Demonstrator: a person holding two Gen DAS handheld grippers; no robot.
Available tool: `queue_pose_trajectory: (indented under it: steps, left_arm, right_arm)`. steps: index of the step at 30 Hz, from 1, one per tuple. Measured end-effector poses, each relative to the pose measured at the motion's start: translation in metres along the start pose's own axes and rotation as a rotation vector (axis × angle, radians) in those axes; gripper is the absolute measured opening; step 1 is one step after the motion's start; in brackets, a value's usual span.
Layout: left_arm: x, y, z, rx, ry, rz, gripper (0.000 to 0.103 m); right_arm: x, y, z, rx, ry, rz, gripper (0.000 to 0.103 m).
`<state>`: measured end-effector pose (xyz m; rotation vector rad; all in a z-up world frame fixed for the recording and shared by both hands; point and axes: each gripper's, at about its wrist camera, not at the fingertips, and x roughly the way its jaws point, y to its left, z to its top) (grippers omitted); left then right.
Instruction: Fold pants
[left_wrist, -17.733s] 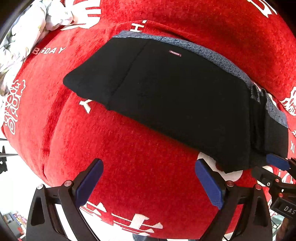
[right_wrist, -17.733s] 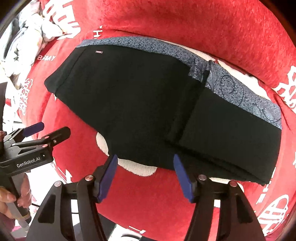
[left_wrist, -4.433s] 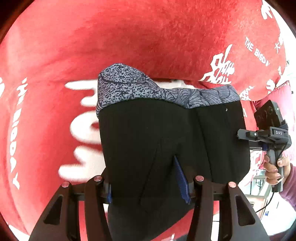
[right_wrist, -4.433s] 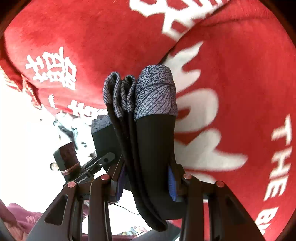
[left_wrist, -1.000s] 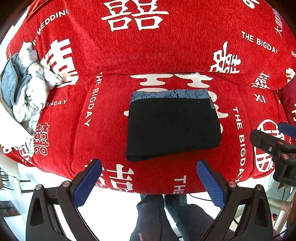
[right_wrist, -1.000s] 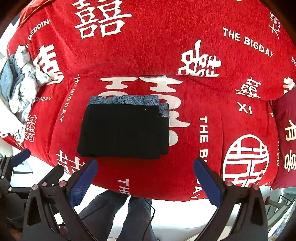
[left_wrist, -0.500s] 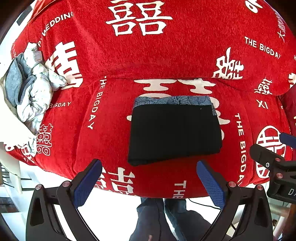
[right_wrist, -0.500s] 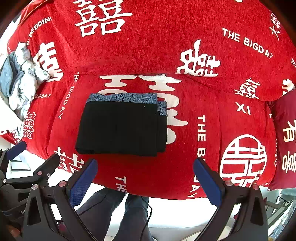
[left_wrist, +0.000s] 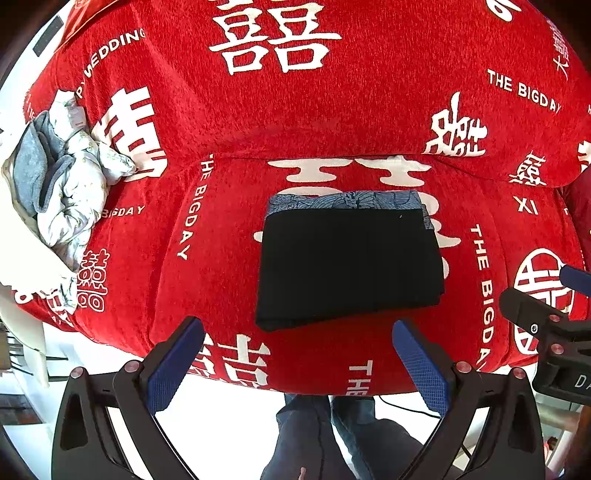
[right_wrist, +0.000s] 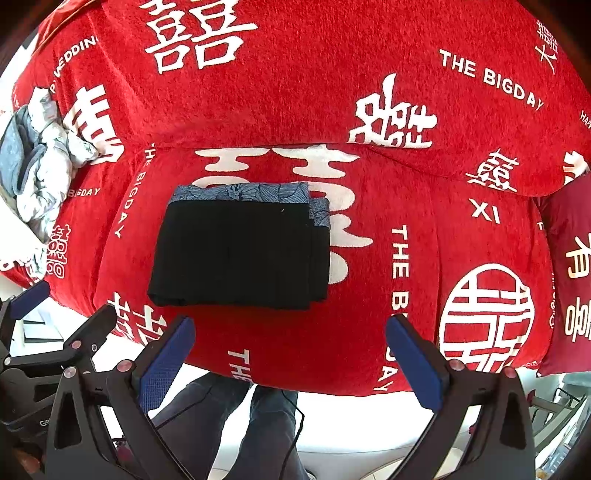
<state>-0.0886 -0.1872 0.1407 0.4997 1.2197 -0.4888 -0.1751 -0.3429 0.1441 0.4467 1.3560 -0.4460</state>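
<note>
The black pants (left_wrist: 349, 266) lie folded into a compact rectangle on the red sofa seat (left_wrist: 221, 236), with a blue patterned waistband along the far edge. They show in the right wrist view (right_wrist: 240, 254) too. My left gripper (left_wrist: 299, 363) is open and empty, held back from the sofa's front edge, well short of the pants. My right gripper (right_wrist: 290, 363) is open and empty, also back from the sofa, to the right of the pants. Each gripper shows at the edge of the other's view.
A crumpled pile of grey and white clothes (left_wrist: 62, 184) lies at the sofa's left end. A dark red cushion (right_wrist: 569, 273) sits at the right end. The sofa backrest (left_wrist: 332, 92) rises behind the pants. The person's legs (left_wrist: 332, 435) stand below the grippers.
Both grippers have drifted slightly nearer the sofa and downward over the last second. The folded pants have not moved. Both grippers stay open.
</note>
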Motion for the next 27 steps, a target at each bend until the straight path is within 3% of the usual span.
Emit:
queue_pose_trajectory:
  steps: [27]
  left_arm:
    - [-0.0035,-0.0038,-0.0031,-0.014,-0.023,-0.017,0.102]
  right_arm:
    - [0.0020,-0.0019,-0.0026,-0.001,0.002,-0.003,0.103]
